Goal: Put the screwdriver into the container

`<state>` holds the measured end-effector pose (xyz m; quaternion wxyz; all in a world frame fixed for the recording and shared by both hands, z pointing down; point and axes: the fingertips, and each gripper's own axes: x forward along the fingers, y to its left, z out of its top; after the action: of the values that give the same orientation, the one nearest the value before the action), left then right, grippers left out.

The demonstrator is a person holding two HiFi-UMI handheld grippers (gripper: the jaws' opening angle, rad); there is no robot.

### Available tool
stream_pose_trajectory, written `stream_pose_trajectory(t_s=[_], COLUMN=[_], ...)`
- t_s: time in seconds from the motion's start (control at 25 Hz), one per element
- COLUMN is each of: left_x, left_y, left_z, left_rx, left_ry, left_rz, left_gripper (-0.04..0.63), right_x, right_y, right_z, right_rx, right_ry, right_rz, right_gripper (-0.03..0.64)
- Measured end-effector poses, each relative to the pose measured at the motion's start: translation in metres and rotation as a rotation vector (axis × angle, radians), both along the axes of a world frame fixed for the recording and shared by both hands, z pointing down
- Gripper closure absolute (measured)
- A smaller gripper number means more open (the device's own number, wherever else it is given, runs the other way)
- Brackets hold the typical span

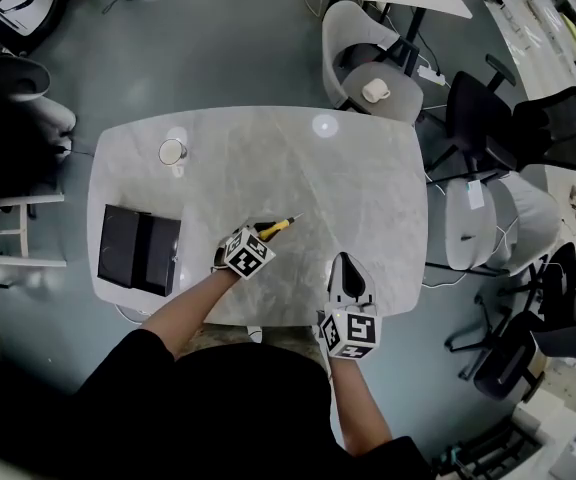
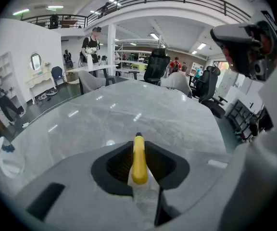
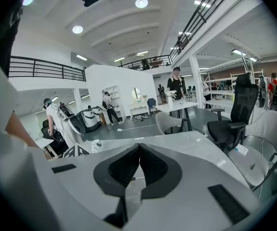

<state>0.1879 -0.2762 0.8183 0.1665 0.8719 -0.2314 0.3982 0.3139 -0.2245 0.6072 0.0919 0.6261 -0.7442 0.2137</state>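
Yellow-handled screwdriver (image 1: 277, 228) is clamped in the left gripper (image 1: 255, 236), over the near middle of the grey marble counter (image 1: 368, 188). Head view: dark tip points away from the person and towards their right. It doesn't show whether the tool is clear of the surface. Left gripper view gives the grip detail that the head view can't: the left gripper (image 2: 139, 148) has its jaws clenched on the handle. The screwdriver (image 2: 139, 159) runs straight along the jaw line, with the butt end towards the camera and the dark tip poking out past the jaws. The black container (image 1: 140, 250) shows only in the head view. It sits on the counter near the person's left edge, well apart from the screwdriver and to the left of the left gripper. A white cup (image 1: 172, 152) stands beyond the container, towards the far left corner. The right gripper (image 1: 343, 260) is over the near right part of the counter, apart from the tool. Right gripper view: the right gripper (image 3: 139, 150) has its jaws pressed together with nothing between them. The counter edge, chairs and people in the room lie beyond, and the cup (image 3: 96, 145) is small at the left. That view shows neither screwdriver nor container.
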Motion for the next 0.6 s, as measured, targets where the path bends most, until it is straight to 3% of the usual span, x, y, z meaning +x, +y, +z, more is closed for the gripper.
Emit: stream_pose_trajectory(t_s=[0.36, 0.6], left_x=[-0.057, -0.106], left_y=[0.015, 0.026], left_z=[-0.040, -0.056], left_rx=[0.070, 0.090], left_ry=[0.016, 0.015], left_rz=[-0.009, -0.064], left_gripper=[0.518, 0.523], right_x=[-0.071, -0.114], right_y=[0.017, 0.021], right_z=[-0.022, -0.038], right_rx=[0.032, 0.068], right_ry=[-0.009, -0.014], right_rz=[-0.066, -0.109], right_gripper=[0.606, 0.605])
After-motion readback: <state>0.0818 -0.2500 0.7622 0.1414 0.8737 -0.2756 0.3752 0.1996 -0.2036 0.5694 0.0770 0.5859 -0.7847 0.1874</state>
